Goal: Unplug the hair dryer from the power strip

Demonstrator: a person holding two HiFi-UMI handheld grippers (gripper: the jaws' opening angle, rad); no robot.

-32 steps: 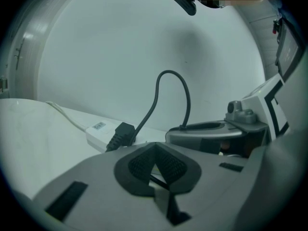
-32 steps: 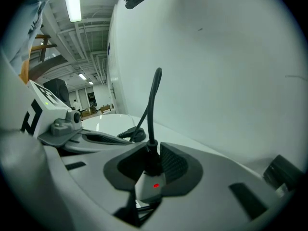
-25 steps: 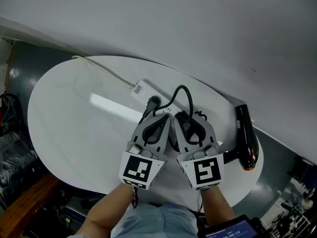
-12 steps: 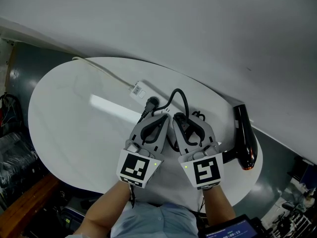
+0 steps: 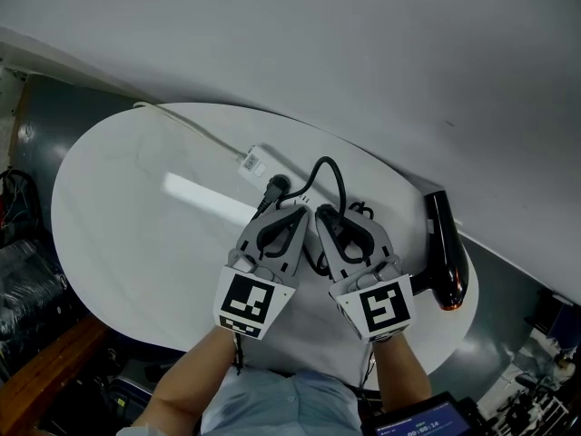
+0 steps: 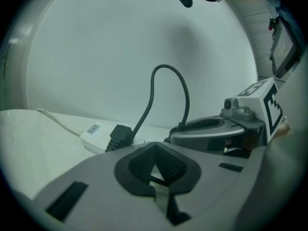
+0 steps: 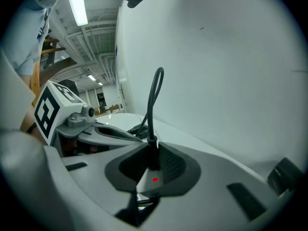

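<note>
My right gripper has just been closing its jaws, and they now stand narrow, with the pads pressing on the hair dryer's black cable between them. From that grip the cable rises, arches over and drops to the black plug, which sits seated in the white power strip, just ahead of both sets of my jaw tips. My left gripper lies right beside the right one, almost touching it. Its jaws are brought together so the pads meet at the tips, and I see nothing clamped between them. A thin dark line shows lower in the gap, but I cannot tell what it is. The power strip lies near the far edge of the white oval table, its white cord running away to my left along the tabletop. The black hair dryer rests at the table's right edge, close to the grey wall and apart from both grippers. More of its cable is bunched behind my right gripper.
</note>
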